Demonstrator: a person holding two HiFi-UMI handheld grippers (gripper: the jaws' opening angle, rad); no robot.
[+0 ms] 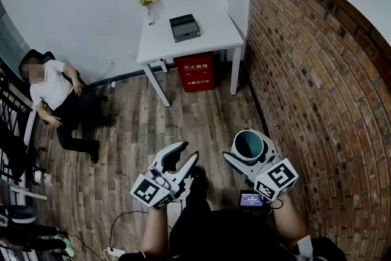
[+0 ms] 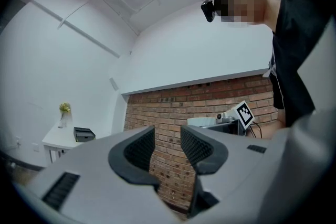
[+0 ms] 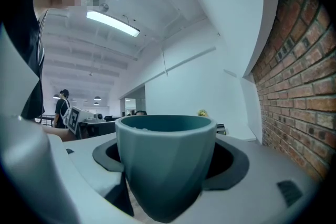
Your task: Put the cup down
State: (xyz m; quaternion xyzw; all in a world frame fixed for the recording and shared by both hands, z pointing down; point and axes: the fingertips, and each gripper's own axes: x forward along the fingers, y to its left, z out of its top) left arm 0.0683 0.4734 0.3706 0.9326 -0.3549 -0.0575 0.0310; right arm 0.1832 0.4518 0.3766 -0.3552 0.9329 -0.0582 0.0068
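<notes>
A teal cup (image 3: 167, 160) sits upright between the jaws of my right gripper (image 3: 168, 157), which is shut on it and holds it wide. In the head view the cup (image 1: 248, 145) hangs in the right gripper (image 1: 250, 153) above the wooden floor, close to the brick wall. My left gripper (image 1: 182, 154) is held beside it at the lower middle. In the left gripper view its jaws (image 2: 167, 147) stand a little apart with nothing between them, pointing at the brick wall.
A white table (image 1: 214, 36) stands in the far corner with a dark box (image 1: 184, 27) and a small flower vase (image 1: 148, 6); a red box (image 1: 195, 72) sits under it. The brick wall (image 1: 317, 88) runs along the right. A person (image 1: 58, 101) sits at the left.
</notes>
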